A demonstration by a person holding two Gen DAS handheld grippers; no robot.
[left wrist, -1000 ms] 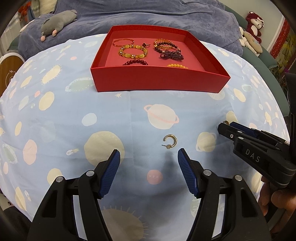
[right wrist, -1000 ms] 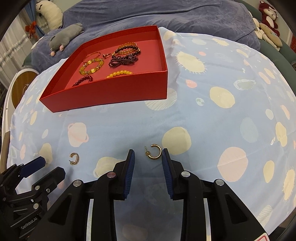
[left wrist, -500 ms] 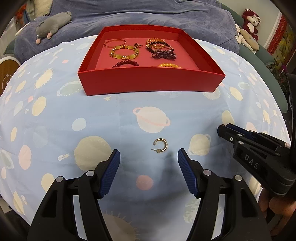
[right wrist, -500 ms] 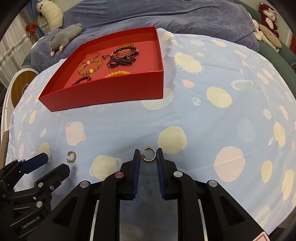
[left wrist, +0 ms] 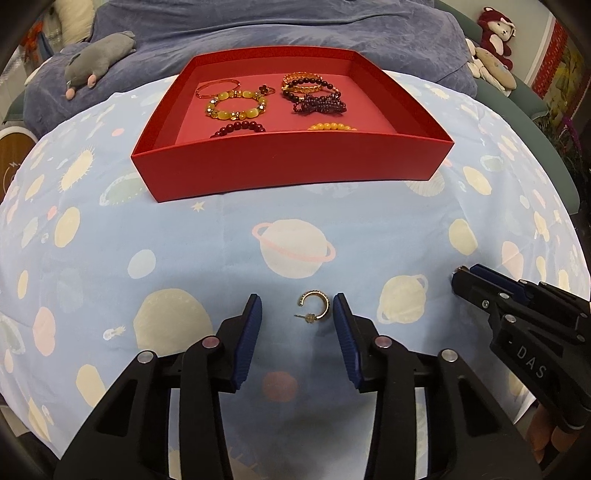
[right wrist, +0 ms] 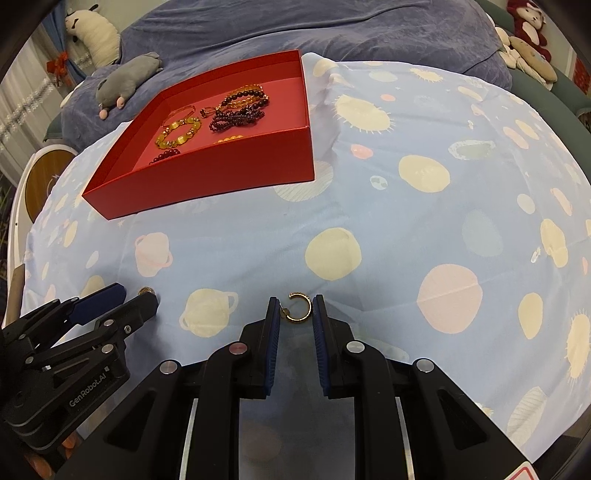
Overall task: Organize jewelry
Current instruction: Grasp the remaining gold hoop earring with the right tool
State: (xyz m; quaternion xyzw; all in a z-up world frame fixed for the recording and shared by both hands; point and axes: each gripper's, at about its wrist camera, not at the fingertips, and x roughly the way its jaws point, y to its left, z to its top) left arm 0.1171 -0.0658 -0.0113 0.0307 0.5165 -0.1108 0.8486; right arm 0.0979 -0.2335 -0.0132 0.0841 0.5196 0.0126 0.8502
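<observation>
A gold hoop earring point(left wrist: 326, 309) lies on the planet-print cloth between the blue pads of my left gripper point(left wrist: 295, 301). Its jaws are closing; the right pad is close beside the hoop and the left pad still stands apart. A second gold hoop earring point(right wrist: 306, 314) sits between the pads of my right gripper point(right wrist: 295, 301), which is shut on it against the cloth. Beyond both stands the red box point(left wrist: 291, 162), also in the right wrist view point(right wrist: 221, 177), holding several bead bracelets point(left wrist: 236, 105).
The right gripper point(left wrist: 461, 278) shows at the right edge of the left wrist view, the left gripper point(right wrist: 147, 297) at the left of the right wrist view. A grey plush toy point(left wrist: 99, 51) and other plush toys point(left wrist: 495, 26) lie on the blue blanket behind the box.
The left jaws have narrowed around their earring, which now lies between the pads. The right jaws closed onto their earring half a second ago and have held since.
</observation>
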